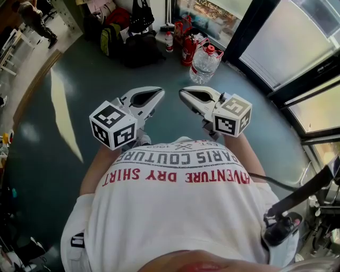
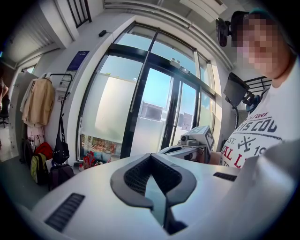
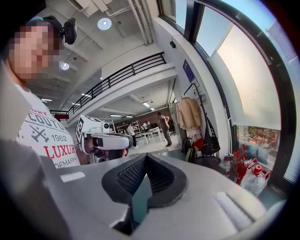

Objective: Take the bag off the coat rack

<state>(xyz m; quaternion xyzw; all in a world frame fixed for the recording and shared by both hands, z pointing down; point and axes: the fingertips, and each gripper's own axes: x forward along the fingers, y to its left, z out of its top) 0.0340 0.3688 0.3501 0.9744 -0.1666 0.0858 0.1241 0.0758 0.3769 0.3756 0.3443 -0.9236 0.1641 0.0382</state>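
The black bag [image 2: 61, 149] hangs by its long strap from the coat rack [image 2: 52, 76], next to a beige coat [image 2: 40, 101]. It hangs far across the room by the window wall. In the right gripper view the black bag [image 3: 211, 143] is right of centre, under the coat [image 3: 189, 112]. The head view has the bag [image 1: 141, 16] at the top edge. I hold both grippers close to my belly with their tips near each other. My left gripper [image 1: 159, 93] and my right gripper [image 1: 182, 93] are both shut with nothing in them.
A backpack and other dark bags [image 1: 125, 45] lie on the floor under the rack. A big water bottle [image 1: 204, 64] and red fire extinguishers [image 1: 187, 49] stand by the glass doors [image 1: 297, 42]. People [image 3: 165, 124] stand far off in the hall.
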